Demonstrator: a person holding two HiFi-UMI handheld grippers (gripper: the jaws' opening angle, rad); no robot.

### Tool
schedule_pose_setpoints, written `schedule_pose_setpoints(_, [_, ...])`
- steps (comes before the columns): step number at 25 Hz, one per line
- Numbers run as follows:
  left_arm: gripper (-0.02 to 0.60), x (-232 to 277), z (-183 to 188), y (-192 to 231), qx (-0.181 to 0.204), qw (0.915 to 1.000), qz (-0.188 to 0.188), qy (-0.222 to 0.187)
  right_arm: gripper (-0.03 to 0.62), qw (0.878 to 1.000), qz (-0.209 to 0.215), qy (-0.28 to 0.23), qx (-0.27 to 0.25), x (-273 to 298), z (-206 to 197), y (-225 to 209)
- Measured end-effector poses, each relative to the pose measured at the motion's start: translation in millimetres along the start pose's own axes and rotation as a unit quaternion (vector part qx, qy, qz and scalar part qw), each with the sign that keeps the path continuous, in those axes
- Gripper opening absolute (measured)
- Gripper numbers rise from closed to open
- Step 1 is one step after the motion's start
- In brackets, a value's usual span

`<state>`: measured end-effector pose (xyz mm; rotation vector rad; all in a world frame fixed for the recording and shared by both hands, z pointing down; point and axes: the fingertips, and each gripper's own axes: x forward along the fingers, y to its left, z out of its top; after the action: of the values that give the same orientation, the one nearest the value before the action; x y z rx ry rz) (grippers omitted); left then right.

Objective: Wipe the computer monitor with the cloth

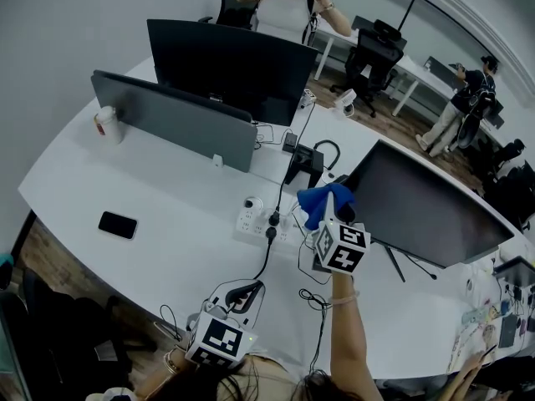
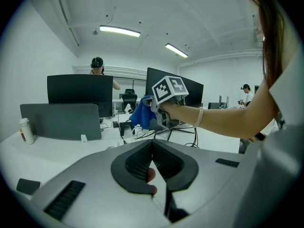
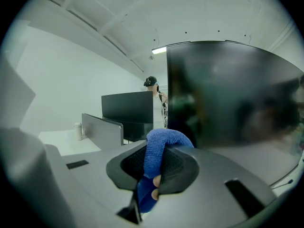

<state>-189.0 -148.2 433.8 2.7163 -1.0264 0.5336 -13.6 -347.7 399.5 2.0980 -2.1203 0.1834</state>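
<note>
The right gripper (image 3: 153,164) has jaws clamped on the blue cloth (image 3: 160,144) near the monitor (image 3: 228,94); the left gripper (image 2: 153,161), jaws together.

**Blue cloth (image 1: 322,200) at the dark monitor (image 1: 422,203)**

The cloth is blue, soft and bunched. It is pinched between the jaws of the right claw (image 3: 153,167), with a rounded fold bulging above them. It is held up just beside the monitor's left edge. The monitor is wide, black and unlit, and stands on the white bench (image 1: 167,199).
</note>
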Motion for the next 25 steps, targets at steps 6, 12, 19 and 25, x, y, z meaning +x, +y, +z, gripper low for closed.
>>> schedule_pose_setpoints(6, [0.008, 1.1, 0.0, -1.0, 0.002, 1.0000, -0.004, 0.002, 0.051, 1.000, -0.003, -0.014, 0.000, -2.2, 13.1, 1.9])
schedule_pose_setpoints(12, [0.008, 1.6, -0.7, -2.0, 0.001, 1.0000, -0.005, 0.004, 0.051, 1.000, -0.001, -0.030, 0.009, -6.0, 27.4, 2.2])
schedule_pose_setpoints(19, [0.008, 3.0, -2.0, -4.7, 0.004, 0.9999, -0.011, 0.006, 0.051, 0.998, 0.009, -0.050, 0.020, -9.6, 44.1, 3.1])
schedule_pose_setpoints(25, [0.008, 2.7, -3.3, -3.5, 0.006, 0.9999, -0.009, 0.006, 0.051, 0.998, 0.010, -0.060, 0.017, -12.0, 54.5, 2.5])
